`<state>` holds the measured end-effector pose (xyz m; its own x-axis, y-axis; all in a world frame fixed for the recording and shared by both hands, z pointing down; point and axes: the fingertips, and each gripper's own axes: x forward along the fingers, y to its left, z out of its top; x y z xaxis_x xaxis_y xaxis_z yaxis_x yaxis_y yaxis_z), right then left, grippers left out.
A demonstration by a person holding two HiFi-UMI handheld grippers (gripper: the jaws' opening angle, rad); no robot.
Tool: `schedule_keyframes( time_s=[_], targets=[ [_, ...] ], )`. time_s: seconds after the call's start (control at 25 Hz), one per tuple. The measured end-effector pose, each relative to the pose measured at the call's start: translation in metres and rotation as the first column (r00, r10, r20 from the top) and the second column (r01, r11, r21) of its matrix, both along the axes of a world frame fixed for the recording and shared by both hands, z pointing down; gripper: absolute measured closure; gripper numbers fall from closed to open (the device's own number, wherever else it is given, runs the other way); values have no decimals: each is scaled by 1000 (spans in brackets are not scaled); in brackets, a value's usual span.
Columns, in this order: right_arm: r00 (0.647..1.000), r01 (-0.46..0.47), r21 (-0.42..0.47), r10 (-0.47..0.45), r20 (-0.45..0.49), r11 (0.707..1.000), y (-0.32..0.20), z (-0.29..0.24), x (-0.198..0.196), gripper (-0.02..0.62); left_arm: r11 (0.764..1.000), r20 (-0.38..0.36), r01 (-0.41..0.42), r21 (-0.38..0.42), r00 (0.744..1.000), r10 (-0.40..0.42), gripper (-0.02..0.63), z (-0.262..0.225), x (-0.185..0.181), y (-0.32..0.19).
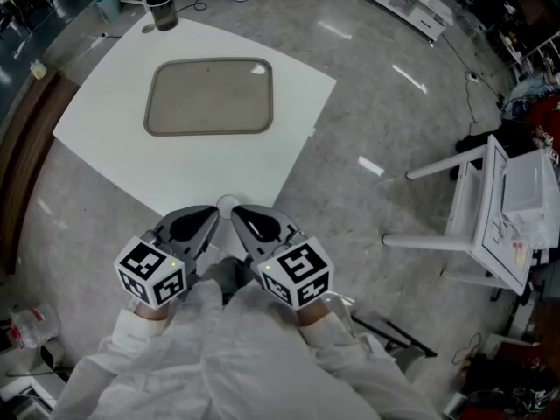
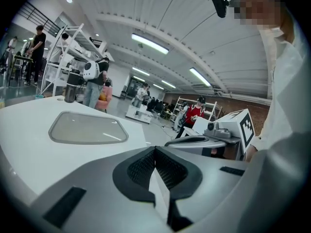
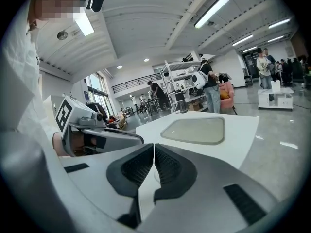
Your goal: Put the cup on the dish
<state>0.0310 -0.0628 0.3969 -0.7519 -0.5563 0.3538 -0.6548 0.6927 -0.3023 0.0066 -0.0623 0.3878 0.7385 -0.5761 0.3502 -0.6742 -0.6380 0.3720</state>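
Note:
A dark cup (image 1: 160,3) stands upright at the far corner of the white table (image 1: 105,138). The shallow grey-beige dish (image 1: 208,97) lies empty in the middle of the table. Both also show small in the left gripper view, cup (image 2: 70,92) and dish (image 2: 87,127), and in the right gripper view, cup (image 3: 181,102) and dish (image 3: 194,130). My left gripper (image 1: 214,213) and right gripper (image 1: 234,213) hang side by side at the table's near corner, far from the cup. Both have their jaws shut with nothing between them.
A small white round disc (image 1: 227,204) lies on the table's near corner between the two gripper tips. A white cart (image 1: 499,217) stands on the floor at the right. Cables and clutter line the floor edges; people stand far beyond the table.

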Motion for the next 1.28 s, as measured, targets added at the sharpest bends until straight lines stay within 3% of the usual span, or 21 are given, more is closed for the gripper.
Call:
schedule_keyframes(
  time_s=[0.44,0.64,0.92,1.28],
  targets=[
    [999,30,-25,-31,-39,999,9,18,-2,580,999,-3,-9,-49,1000,9,597,19,-3,10],
    [998,39,-19,-40,-57,999,12,26,-5,580,999,50,-18,-38,999,20,597,30,-9,13],
    [999,21,-51,-23,-43,998,13,40,-8,575,994,22,-1,-105,1000,3,597,52,-20,13],
    [995,-20,-74,12,-97,997,8,69,1,381,986,2,-7,-164,1000,8,597,78,-14,17]
  ],
)
